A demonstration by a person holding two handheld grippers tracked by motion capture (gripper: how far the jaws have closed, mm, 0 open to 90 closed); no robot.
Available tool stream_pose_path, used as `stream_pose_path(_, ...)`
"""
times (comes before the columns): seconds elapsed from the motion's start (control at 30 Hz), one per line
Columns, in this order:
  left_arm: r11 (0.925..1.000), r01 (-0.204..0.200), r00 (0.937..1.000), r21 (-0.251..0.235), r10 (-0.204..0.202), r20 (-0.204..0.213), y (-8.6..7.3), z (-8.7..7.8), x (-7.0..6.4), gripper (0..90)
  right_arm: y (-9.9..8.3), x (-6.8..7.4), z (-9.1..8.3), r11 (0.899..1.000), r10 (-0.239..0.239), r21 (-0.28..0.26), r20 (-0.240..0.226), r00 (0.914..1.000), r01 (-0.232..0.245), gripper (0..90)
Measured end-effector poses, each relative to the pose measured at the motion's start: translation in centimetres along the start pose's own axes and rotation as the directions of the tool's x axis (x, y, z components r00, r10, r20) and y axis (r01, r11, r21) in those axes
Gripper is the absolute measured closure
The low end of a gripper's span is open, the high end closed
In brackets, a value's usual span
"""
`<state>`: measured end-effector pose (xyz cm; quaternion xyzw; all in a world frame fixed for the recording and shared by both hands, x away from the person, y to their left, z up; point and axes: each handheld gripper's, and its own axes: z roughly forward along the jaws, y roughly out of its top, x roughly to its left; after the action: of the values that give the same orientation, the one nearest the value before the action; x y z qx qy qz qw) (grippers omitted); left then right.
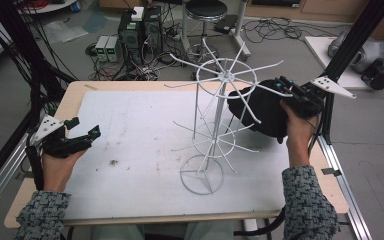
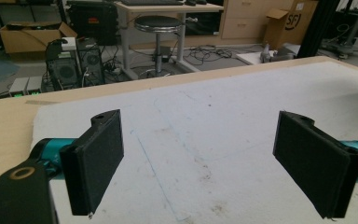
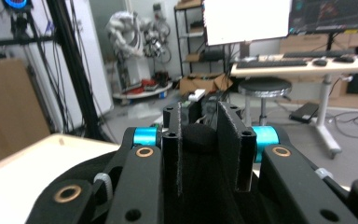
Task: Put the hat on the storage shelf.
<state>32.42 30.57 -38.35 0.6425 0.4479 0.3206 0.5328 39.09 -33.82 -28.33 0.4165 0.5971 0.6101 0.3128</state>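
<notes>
1. Rack (image 1: 215, 120) of white wire stands upright on the white mat (image 1: 130, 145), right of the mat's middle. It has a round ring base, a thin central post, and two tiers of spokes that fan outward, the upper tier wider and set around a ring.
2. Mat covers most of the wooden table (image 1: 75, 92), whose bare edge shows along the left and far sides. The mat carries a few brown stains.
3. Right gripper (image 1: 285, 89) is held up at the rack's right side, level with the upper tier. Its jaws are pinched onto a black cloth (image 1: 265, 110), probably a cap or soft bag, though the shape is hard to read. In the right gripper view the cloth (image 3: 200, 140) bulges between the two closely set pads (image 3: 230, 140).
4. Cloth hangs off the table's surface, just beside the upper spokes; some spoke tips cross in front of it, and whether any touch it cannot be told.
5. Left gripper (image 1: 82, 129) rests low at the mat's left edge, well apart from the rack. Its jaws are spread wide with nothing between them; the left gripper view shows both pads (image 2: 95, 163) far apart over bare mat (image 2: 205, 140).
6. Hand (image 1: 57, 165) on the left holds its gripper from below; the right hand (image 1: 295, 127) grips from beneath too. Both sleeves are a speckled grey knit.
7. Floor beyond the table holds a stool (image 1: 206, 10), computer boxes (image 1: 140, 30), and loose cables.
</notes>
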Motion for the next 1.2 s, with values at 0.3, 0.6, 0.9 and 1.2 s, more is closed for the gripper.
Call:
stream_pose_path(0.3,1.0000,-0.001,1.0000,-0.004,0.001,0.004,0.1,0.0,-0.1,16.4,3.5,-0.6,-3.4,0.995,0.030,-0.094,0.018,0.9994,-0.028,72.3)
stream_pose_path(0.6,1.0000,-0.002,1.0000,-0.006,0.002,0.009,0.2,0.0,-0.2,16.5,6.4,-0.6,-5.9,0.983,0.070,-0.169,0.025,0.9973,-0.064,72.2)
stream_pose_path(0.9,1.0000,-0.004,0.9999,-0.007,0.005,0.013,0.3,0.1,-0.3,16.5,9.4,-0.4,-7.7,0.965,0.113,-0.240,0.019,0.9934,-0.106,72.2)
stream_pose_path(1.2,1.0000,-0.006,0.9999,-0.003,0.006,0.015,0.2,0.1,-0.3,16.5,12.5,-0.3,-8.8,0.938,0.160,-0.310,-0.019,0.9869,-0.158,72.2)
